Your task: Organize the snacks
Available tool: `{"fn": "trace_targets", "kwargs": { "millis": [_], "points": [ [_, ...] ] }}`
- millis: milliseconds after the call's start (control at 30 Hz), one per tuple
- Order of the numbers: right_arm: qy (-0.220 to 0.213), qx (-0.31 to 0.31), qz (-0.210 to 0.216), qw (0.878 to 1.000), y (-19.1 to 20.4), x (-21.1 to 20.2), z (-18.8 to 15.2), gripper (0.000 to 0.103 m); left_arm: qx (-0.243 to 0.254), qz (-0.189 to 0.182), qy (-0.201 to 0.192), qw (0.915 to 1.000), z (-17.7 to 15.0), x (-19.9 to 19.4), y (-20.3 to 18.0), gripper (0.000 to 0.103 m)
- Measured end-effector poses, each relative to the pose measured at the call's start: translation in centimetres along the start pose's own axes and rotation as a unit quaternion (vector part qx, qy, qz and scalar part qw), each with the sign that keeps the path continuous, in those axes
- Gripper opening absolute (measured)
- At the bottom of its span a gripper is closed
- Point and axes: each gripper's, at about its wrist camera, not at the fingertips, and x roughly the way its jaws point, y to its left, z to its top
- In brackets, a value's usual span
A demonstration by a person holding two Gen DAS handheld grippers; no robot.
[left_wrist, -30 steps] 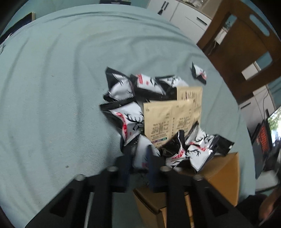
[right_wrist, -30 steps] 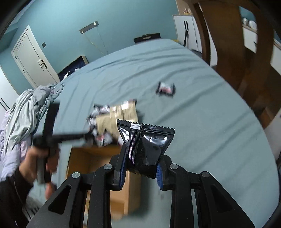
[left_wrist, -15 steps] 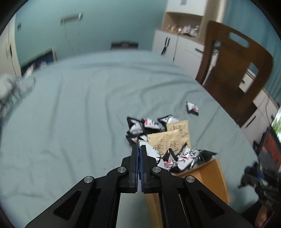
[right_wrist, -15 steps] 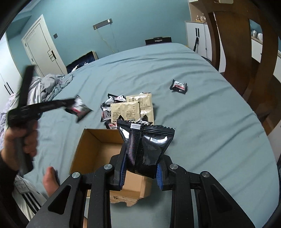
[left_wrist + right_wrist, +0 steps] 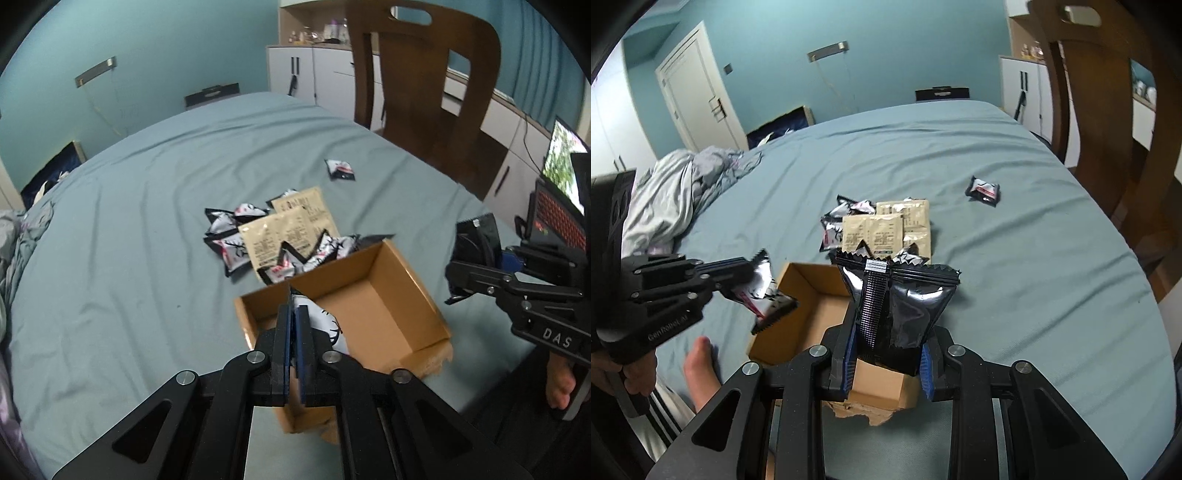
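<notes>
Cardboard, brown and torn at its near lower edge, makes up the open box (image 5: pixel 373 302) that sits on the blue-grey bedsheet (image 5: pixel 129 258) just ahead of both sets of jaws. The left gripper (image 5: pixel 293 314) has its jaws nearly together, pinching the edge of a small black-and-white snack packet (image 5: pixel 764 291); seen from the right wrist, that packet hangs tilted from the fingertips above the box's left rim, while from the left wrist most of it is hidden behind the blue-edged pads (image 5: pixel 284 332), with only a white patch bearing a black antler print showing to their right, over the box's inside. The right gripper (image 5: pixel 886 354) is clamped on a glossy black pouch (image 5: pixel 897 310) with a serrated top edge and a ribbed seam down its back; the pouch stands upright between the two blue pads, above the near wall of the box. Beyond the box, past the tips of both grippers, lies a loose heap of snacks (image 5: pixel 273 236): more black-and-white packets mixed with flat beige sachets printed with text, some touching the box's far wall. One more small packet (image 5: pixel 983 191) lies alone, well apart from the heap, farther out and to the right. A bare foot (image 5: pixel 700 369) shows below the left gripper.
</notes>
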Motion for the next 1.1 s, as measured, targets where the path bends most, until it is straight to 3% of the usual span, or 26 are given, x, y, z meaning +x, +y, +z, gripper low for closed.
{"fn": "trace_targets", "kwargs": {
  "millis": [33,67,167,200,367,667,767,833,867,967,1100],
  "points": [
    [0.001,-0.005,-0.001,1.000,0.2,0.1,0.0,0.026,0.002,0.002,-0.001,1.0000,-0.1,0.0,-0.1,0.005],
    [0.002,-0.010,-0.002,1.000,0.3,0.1,0.0,0.026,0.006,0.010,0.000,0.9999,-0.1,0.1,-0.2,0.014],
    [0.003,-0.015,-0.006,1.000,0.5,0.1,0.1,0.026,-0.012,0.028,-0.008,0.9995,0.1,-0.2,0.8,0.059],
    [0.004,-0.015,-0.005,1.000,0.6,0.1,0.2,0.026,-0.026,0.031,-0.013,0.9991,0.1,-0.4,1.3,0.064],
    [0.005,-0.025,0.002,1.000,1.0,0.2,0.2,0.026,-0.102,0.058,-0.013,0.9930,0.1,-0.7,4.6,0.070],
    [0.003,-0.067,0.014,0.998,2.6,0.3,-0.2,0.027,-0.093,0.086,0.002,0.9920,0.0,0.2,4.5,0.071],
    [-0.003,-0.064,0.019,0.998,2.6,0.1,-0.2,0.042,-0.086,0.088,0.000,0.9924,0.0,0.2,4.3,0.074],
    [-0.009,-0.051,0.024,0.998,2.2,-0.1,-0.2,0.074,-0.086,0.089,0.000,0.9924,0.0,0.2,4.3,0.076],
    [-0.017,-0.042,0.025,0.999,2.0,-0.3,-0.3,0.078,-0.086,0.089,0.001,0.9923,0.0,0.1,4.3,0.076],
    [-0.038,-0.019,0.016,0.999,1.2,-1.0,-0.3,0.083,-0.091,0.090,0.004,0.9917,0.0,0.2,4.5,0.077],
    [-0.033,0.009,-0.021,0.999,0.3,-0.8,-0.5,0.083,-0.099,0.082,0.009,0.9916,0.0,0.3,4.6,0.077]
  ]
}}
